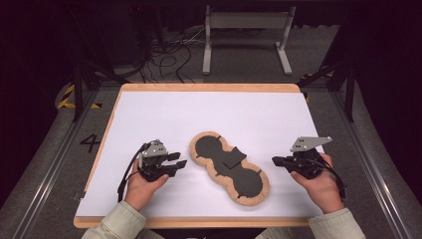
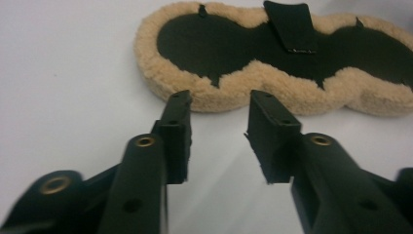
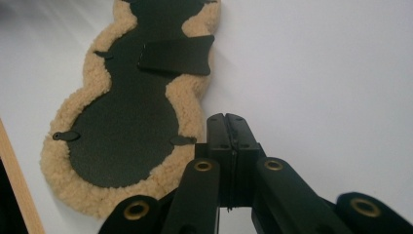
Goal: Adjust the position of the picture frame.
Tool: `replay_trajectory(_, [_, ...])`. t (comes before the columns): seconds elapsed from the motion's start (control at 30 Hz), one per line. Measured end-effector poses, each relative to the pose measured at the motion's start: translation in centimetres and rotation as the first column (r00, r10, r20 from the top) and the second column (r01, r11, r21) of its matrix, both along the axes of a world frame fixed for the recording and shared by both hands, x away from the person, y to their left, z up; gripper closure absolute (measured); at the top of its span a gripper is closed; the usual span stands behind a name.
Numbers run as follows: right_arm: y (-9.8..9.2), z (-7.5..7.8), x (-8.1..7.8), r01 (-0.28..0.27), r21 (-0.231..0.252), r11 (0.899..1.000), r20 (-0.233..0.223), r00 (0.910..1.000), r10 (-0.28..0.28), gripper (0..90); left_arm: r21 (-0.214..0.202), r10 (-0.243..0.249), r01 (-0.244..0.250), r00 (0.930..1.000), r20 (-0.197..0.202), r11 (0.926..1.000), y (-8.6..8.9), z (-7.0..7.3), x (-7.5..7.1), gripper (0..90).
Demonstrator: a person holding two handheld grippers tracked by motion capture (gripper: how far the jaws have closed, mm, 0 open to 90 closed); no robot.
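High view first: we see the fleece pad (image 1: 229,169), a tan, peanut-shaped piece with a black leather face and a small black strap (image 1: 234,158) across its waist, lying flat on the white tabletop (image 1: 149,107) just below the middle of the frame. Its long axis runs on a diagonal, from upper left to lower right of the picture.

Our left claw (image 1: 178,160) sits at the lower left of centre, its tips pointing right toward the pad's upper-left lobe and just short of the fleece rim. In the left gripper view the jaws stand partly apart with nothing between them, and the pad lies straight ahead across the top of the frame, long side on to us, its near fleece edge almost at the fingertips (image 2: 178,109).

Our right claw (image 1: 276,161) rests at the right of the frame, pointing left toward the pad's lower-right lobe but with a clear strip of bare tabletop between. In the right gripper view its jaws are pressed together, empty, and the pad stretches away up the left half of the frame.

We judge the left claw the nearer of the two, and the one already lined up: the pad's upper-left end lies directly in front of its gap, so a short push forward should bring the rim between the jaws.
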State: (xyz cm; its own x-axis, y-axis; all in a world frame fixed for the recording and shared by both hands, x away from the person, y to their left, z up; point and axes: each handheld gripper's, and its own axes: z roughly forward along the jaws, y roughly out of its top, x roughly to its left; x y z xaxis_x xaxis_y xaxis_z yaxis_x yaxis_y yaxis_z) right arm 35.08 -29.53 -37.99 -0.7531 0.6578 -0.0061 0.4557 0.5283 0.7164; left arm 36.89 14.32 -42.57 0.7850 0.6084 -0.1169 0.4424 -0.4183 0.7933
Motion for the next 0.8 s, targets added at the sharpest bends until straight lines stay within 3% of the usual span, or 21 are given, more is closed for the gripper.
replay_trajectory(0.33, [0.2,-1.3,-0.2,-0.019,-0.064,0.998,-0.077,0.9969,0.014,90.0,0.000,-0.052,0.052,0.9979,-0.039,0.9986,-0.2,-0.1,0.1,81.7])
replay_trajectory(0.57, [0.5,-2.2,-0.3,-0.026,-0.096,0.995,-0.113,0.9935,0.015,90.0,0.000,-0.052,0.052,0.9973,-0.052,0.9986,-0.3,-0.1,0.3,83.7])
replay_trajectory(0.8, [1.4,-4.0,-0.3,-0.045,-0.169,0.985,-0.178,0.9840,0.015,90.0,-0.003,-0.064,0.064,0.9956,-0.068,0.9979,-0.2,-0.1,0.4,86.5])
